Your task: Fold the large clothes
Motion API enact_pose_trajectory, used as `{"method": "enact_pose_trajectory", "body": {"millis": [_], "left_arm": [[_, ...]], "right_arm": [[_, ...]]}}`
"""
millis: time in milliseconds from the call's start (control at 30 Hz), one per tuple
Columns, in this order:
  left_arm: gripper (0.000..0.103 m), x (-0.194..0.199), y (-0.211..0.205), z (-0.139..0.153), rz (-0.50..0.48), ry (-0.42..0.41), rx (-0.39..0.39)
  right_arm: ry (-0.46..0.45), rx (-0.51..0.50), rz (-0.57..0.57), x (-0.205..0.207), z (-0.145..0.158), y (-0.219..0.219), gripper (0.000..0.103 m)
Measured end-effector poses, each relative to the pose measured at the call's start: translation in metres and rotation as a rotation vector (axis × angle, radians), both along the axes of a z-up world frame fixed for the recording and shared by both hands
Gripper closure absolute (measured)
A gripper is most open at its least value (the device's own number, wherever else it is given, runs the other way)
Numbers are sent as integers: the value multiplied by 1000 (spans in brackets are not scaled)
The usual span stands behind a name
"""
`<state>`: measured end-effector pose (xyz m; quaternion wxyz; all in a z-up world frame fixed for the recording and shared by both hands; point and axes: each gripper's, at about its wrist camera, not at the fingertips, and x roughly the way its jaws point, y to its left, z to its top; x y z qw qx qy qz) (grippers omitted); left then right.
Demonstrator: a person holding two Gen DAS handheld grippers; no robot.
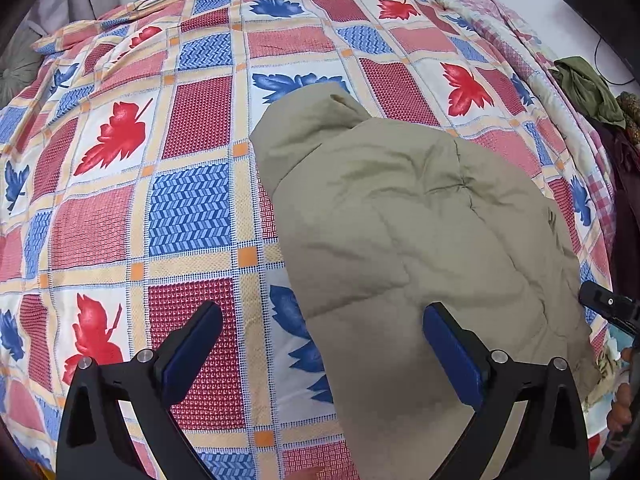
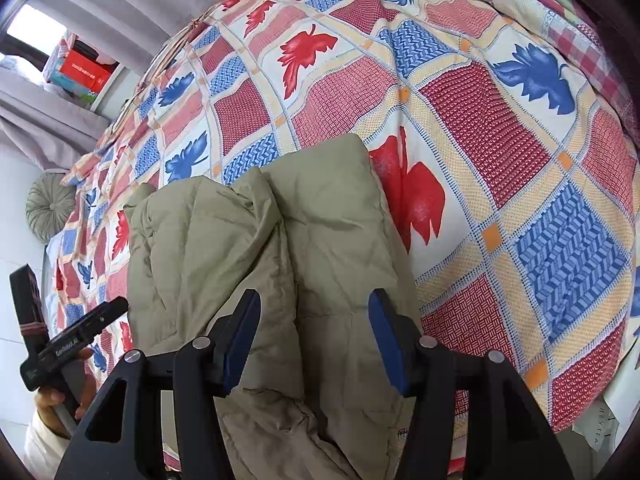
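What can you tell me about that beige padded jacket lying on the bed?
The jacket is a puffy, quilted garment in dull khaki-beige, with stitched seams and soft wrinkles. It lies folded lengthwise into a long, thick bundle on the patterned bedspread, one layer lapped over another. Nothing grips it: the left gripper and right gripper are above it with jaws apart.

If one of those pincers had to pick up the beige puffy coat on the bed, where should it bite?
Probably the long side edge of the beige coat, coming down from above. The coat lies flat and folded on the patterned bedspread, too bulky in the middle, and its edges are the thinnest part.
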<state>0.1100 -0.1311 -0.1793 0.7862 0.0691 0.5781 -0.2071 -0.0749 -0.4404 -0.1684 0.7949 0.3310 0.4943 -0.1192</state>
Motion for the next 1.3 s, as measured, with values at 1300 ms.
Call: {"method": "enact_pose_trajectory", "body": {"millis": [1300], "left_arm": [[2, 9, 20, -29, 69, 198, -204]], "right_arm": [[19, 127, -2, 3, -33, -45, 19]]}}
